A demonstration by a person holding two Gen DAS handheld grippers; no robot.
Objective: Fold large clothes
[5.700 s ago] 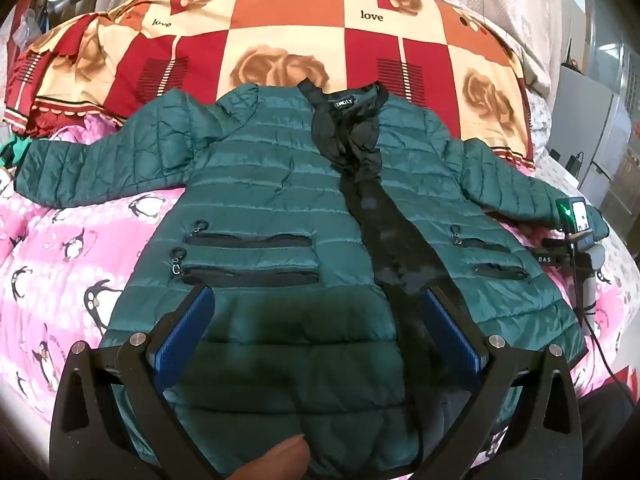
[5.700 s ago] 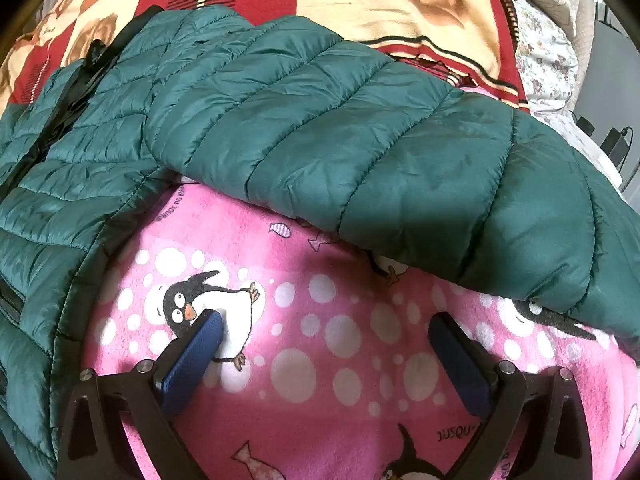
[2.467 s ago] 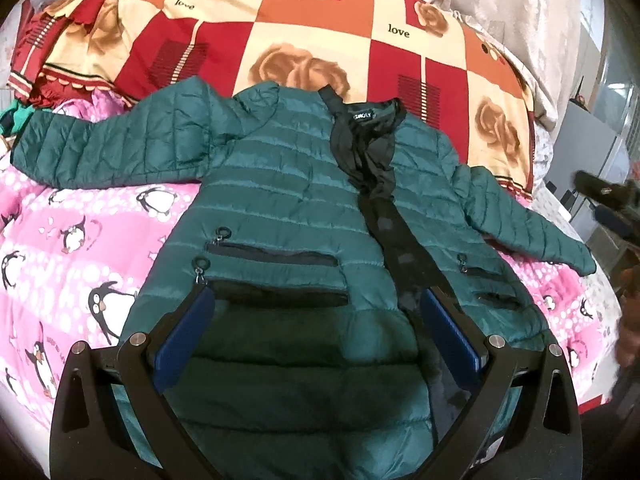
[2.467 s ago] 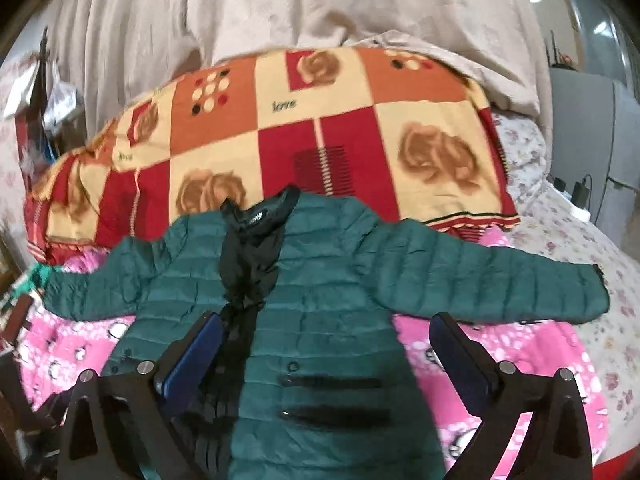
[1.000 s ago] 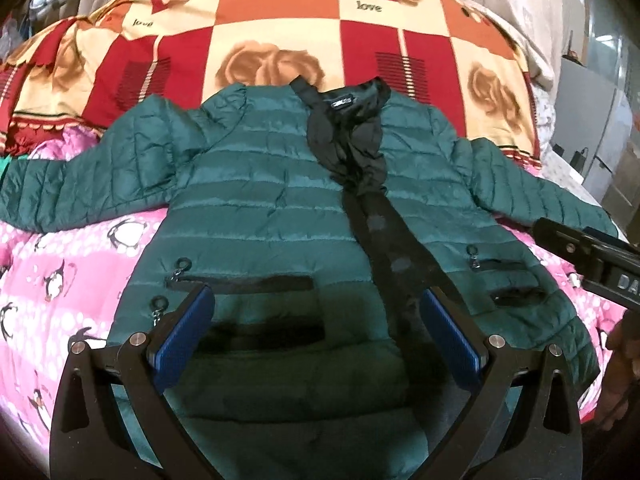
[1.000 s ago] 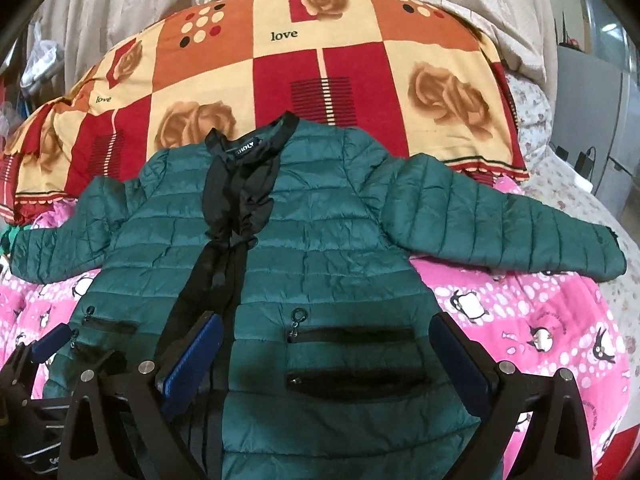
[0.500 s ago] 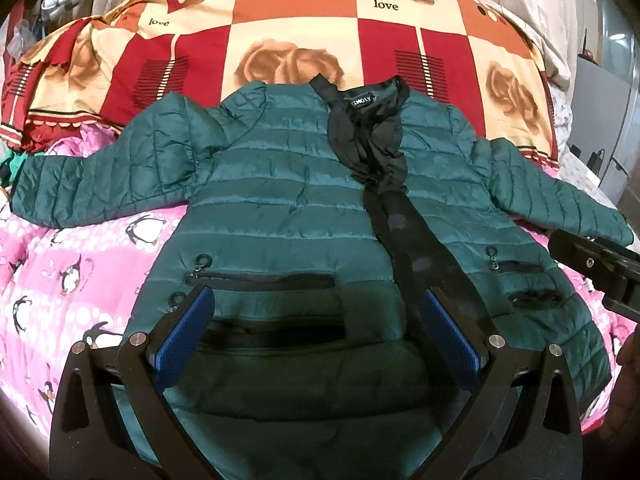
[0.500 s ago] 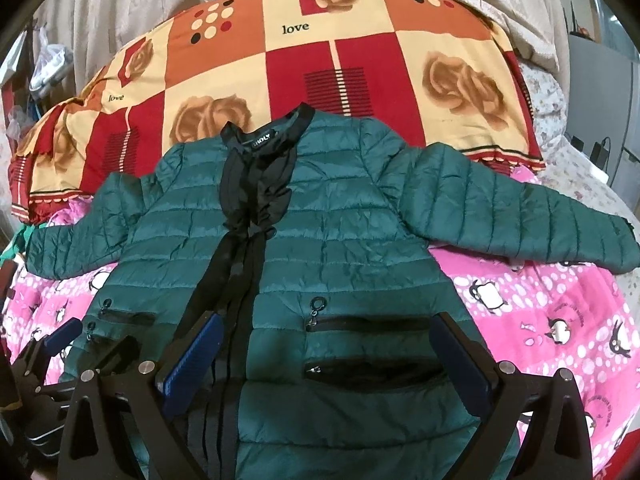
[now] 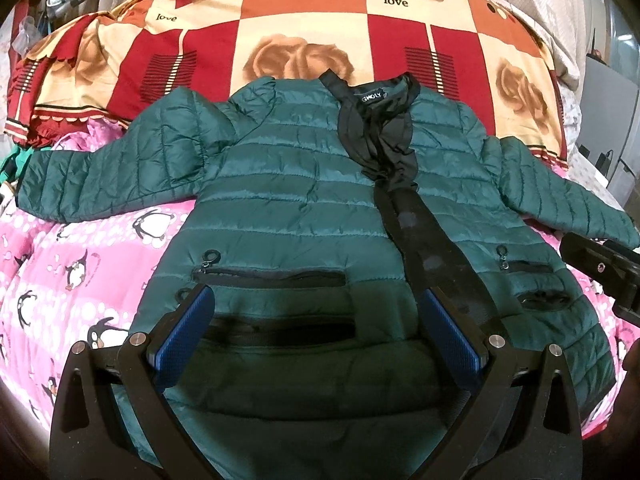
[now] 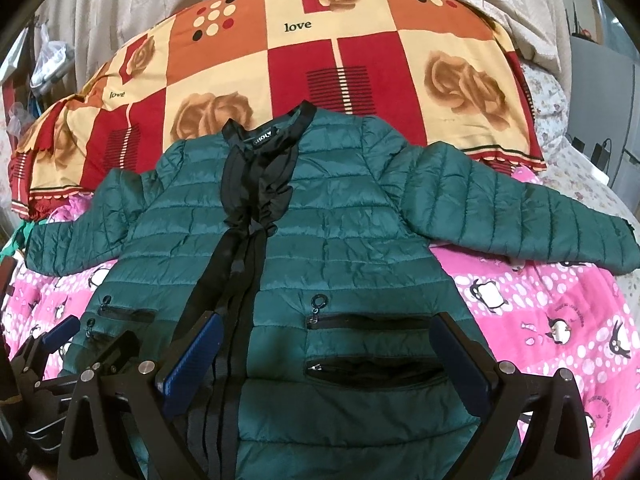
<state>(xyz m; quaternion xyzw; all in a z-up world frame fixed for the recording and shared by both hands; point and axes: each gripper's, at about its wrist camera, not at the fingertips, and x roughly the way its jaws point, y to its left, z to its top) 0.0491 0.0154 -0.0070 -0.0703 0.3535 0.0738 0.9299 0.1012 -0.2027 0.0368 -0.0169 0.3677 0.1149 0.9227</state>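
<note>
A dark green quilted jacket (image 9: 288, 200) lies flat, front up, on a pink penguin blanket (image 9: 80, 264), both sleeves spread out; it also shows in the right wrist view (image 10: 344, 248). A black placket runs down its middle. My left gripper (image 9: 316, 330) is open and empty above the left half of the hem, near the pocket zips. My right gripper (image 10: 328, 354) is open and empty above the right half of the hem. The right gripper's body shows at the right edge of the left wrist view (image 9: 600, 272), and the left gripper's body at the lower left of the right wrist view (image 10: 60, 336).
A red, orange and cream rose-patterned blanket (image 9: 320, 20) is piled behind the jacket's collar. Grey cabinets (image 10: 600, 92) with plugged-in cables stand at the far right. The bed's front edge (image 9: 24, 404) runs along the lower left. Clutter sits at the far left.
Over the earlier frames the right gripper left the right sleeve and came round to the hem beside the left gripper. Both have edged closer to the jacket. The jacket has not moved.
</note>
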